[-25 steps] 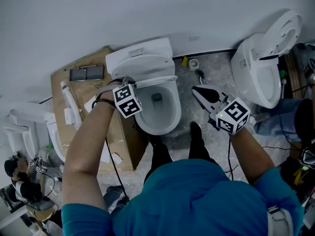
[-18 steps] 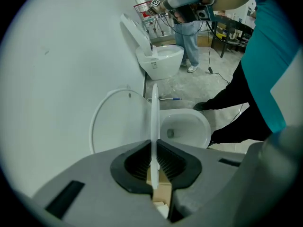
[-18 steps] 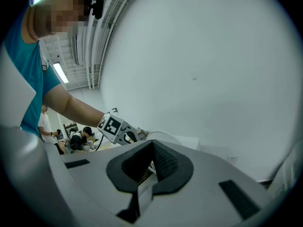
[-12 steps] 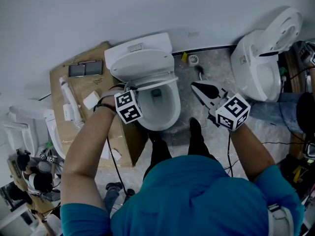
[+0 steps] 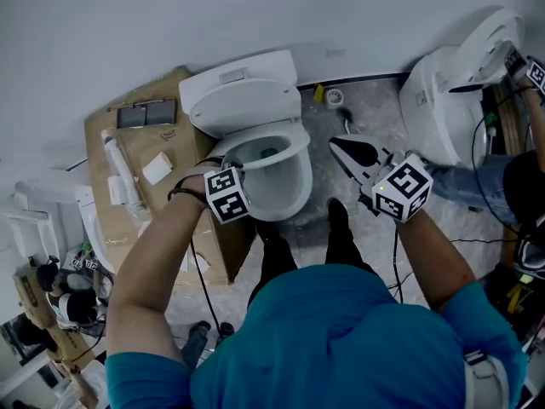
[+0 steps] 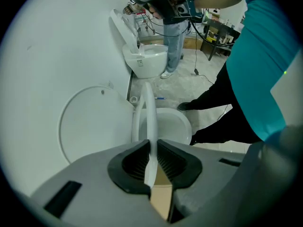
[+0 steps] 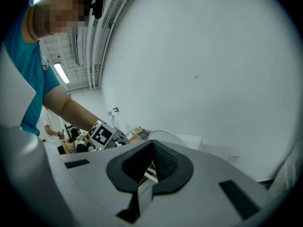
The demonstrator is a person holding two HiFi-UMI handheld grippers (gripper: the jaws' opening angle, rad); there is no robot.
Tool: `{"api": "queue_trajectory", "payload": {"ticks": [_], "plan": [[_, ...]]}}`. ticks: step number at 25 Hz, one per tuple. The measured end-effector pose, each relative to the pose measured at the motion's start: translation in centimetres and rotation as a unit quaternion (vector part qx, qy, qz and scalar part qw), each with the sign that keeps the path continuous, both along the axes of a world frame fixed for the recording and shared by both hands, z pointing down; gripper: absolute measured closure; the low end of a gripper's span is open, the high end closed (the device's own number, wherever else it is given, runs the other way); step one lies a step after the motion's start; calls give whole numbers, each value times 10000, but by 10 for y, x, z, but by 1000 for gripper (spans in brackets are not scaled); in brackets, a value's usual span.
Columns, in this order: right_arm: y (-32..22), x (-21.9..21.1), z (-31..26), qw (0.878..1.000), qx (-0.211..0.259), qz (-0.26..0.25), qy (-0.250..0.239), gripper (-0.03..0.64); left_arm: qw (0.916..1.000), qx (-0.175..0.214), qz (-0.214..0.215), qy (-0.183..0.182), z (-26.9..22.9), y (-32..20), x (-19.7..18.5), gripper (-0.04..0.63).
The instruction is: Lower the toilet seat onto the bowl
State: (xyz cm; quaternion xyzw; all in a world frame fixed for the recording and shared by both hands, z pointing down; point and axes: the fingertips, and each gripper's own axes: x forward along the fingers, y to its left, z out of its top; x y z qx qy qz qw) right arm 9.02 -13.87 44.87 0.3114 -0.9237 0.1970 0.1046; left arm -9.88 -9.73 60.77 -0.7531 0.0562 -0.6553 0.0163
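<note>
The white toilet stands in the middle of the head view, its lid (image 5: 243,100) upright against the tank. The seat (image 5: 285,136) hangs part-way down over the bowl (image 5: 285,190). My left gripper (image 5: 223,170) points straight down at the seat's left rim. In the left gripper view the seat (image 6: 150,112) runs edge-on between the pads (image 6: 166,161), and my left gripper (image 6: 151,148) is shut on it; its jaws have just been opening a little. The lid (image 6: 94,122) and bowl (image 6: 175,126) lie beyond. My right gripper (image 5: 341,149) hovers shut and empty right of the bowl; in its own view the right gripper (image 7: 152,150) faces the wall.
A cardboard box (image 5: 183,254) with small items stands left of the toilet. A second toilet (image 5: 447,109) with its lid up sits at the right, another person beside it. A third toilet (image 5: 51,220) is at the far left. My feet (image 5: 336,224) stand before the bowl.
My left gripper has moved toward me and lower with the seat in it, so the seat has swung away from the lid toward the bowl. The right gripper has stayed put.
</note>
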Motion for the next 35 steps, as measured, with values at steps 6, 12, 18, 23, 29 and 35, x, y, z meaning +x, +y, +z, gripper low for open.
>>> {"api": "queue_trajectory", "payload": {"ticks": [6,12,18,23,29,35], "plan": [[2,0,4,10000,-34,5,-2,626,9996,-256,96,-12,14,29,2,546],[3,0,9,10000,-82,11,0,626,9994,-331,87,60,23,48,4,540],[2,1,15,9999,-127,2,7,626,9988,-474,115,24,38,67,7,534],[3,0,20,9998,-175,-1,23,626,9982,-594,106,9,49,85,8,526],[5,1,36,9996,-270,-26,95,626,9976,-684,52,-27,69,108,11,517],[7,0,58,9992,-373,-56,152,626,9980,-628,71,-29,91,128,14,509]]}}
